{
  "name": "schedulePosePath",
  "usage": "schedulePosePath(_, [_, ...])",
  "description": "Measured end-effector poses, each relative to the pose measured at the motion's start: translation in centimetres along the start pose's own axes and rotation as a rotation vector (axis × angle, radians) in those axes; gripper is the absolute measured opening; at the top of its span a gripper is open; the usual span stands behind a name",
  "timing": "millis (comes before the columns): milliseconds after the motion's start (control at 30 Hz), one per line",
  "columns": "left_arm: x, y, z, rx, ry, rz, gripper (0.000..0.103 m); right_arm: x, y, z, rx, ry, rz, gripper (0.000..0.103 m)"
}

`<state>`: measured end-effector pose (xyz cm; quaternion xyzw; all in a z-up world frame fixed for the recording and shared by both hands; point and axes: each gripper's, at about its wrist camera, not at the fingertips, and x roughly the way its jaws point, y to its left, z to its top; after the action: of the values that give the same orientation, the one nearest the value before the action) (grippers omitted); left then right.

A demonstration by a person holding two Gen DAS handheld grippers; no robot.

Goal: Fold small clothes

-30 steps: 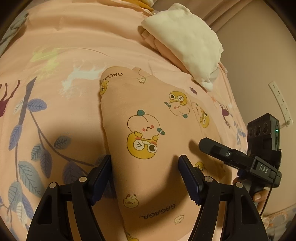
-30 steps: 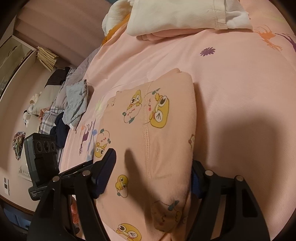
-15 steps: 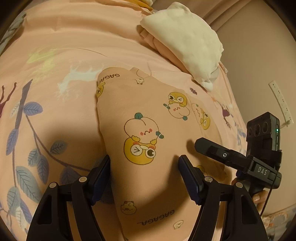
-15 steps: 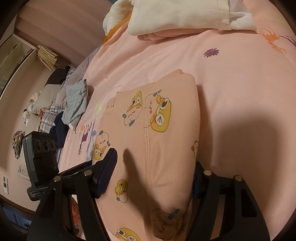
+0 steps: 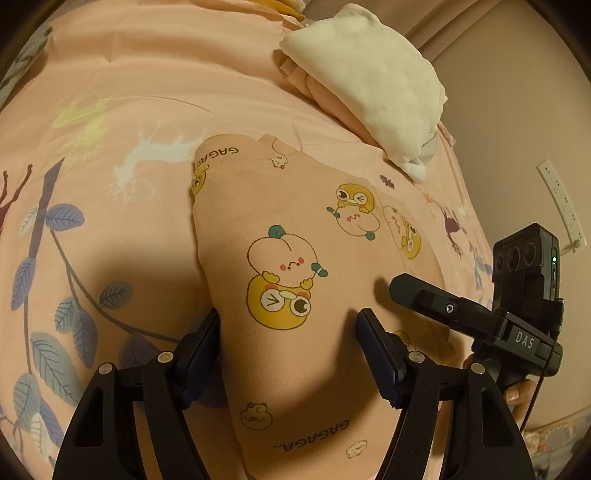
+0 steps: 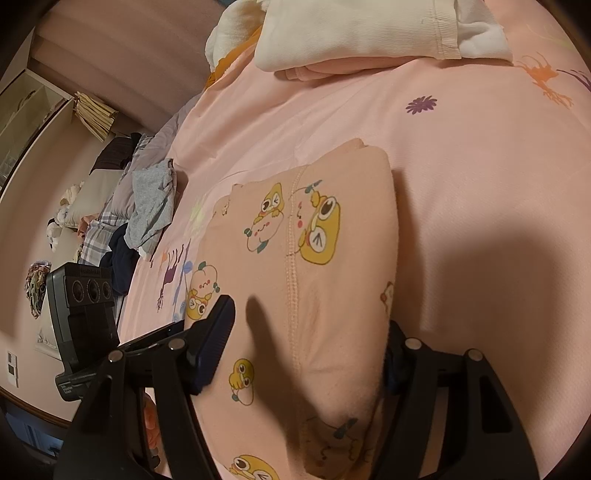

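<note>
A small pink garment [image 5: 288, 229] printed with yellow cartoon figures lies folded on the pink bedsheet [image 5: 155, 74]. My left gripper [image 5: 290, 343] is open, its jaws straddling the garment's near left edge. The other gripper [image 5: 436, 302] shows at the right of this view. In the right wrist view the same garment [image 6: 325, 280] lies in front, and my right gripper [image 6: 306, 339] is open, its jaws astride the garment's near right edge. The left gripper's body [image 6: 81, 314] shows at the left.
A stack of folded cream and pink clothes [image 5: 369, 85] lies at the far end of the bed, also in the right wrist view [image 6: 362, 33]. A pile of unfolded grey and dark clothes [image 6: 147, 214] lies at the left. A wall with a power strip [image 5: 561, 203] is at the right.
Both grippers have crept slightly forward along the garment, jaws still open. The garment has barely shifted.
</note>
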<state>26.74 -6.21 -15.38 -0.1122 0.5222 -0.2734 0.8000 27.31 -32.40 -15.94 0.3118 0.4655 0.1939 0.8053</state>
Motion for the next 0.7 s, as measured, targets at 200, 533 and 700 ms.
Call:
schedulePosePath(200, [0.0,-0.04,-0.02,-0.001,0.001,-0.001,0.071,0.06,0.04,-0.02,0.0,-0.001,-0.001,0.067])
schedulePosePath(533, [0.0,-0.07,0.03,0.0,0.001,0.0,0.071,-0.05,0.04,-0.14,0.0,-0.001,0.0,0.067])
schedulePosePath(700, [0.03,-0.04,0.02,0.001,0.001,0.0,0.071,-0.02,0.06,-0.15,-0.002,-0.002,-0.001,0.067])
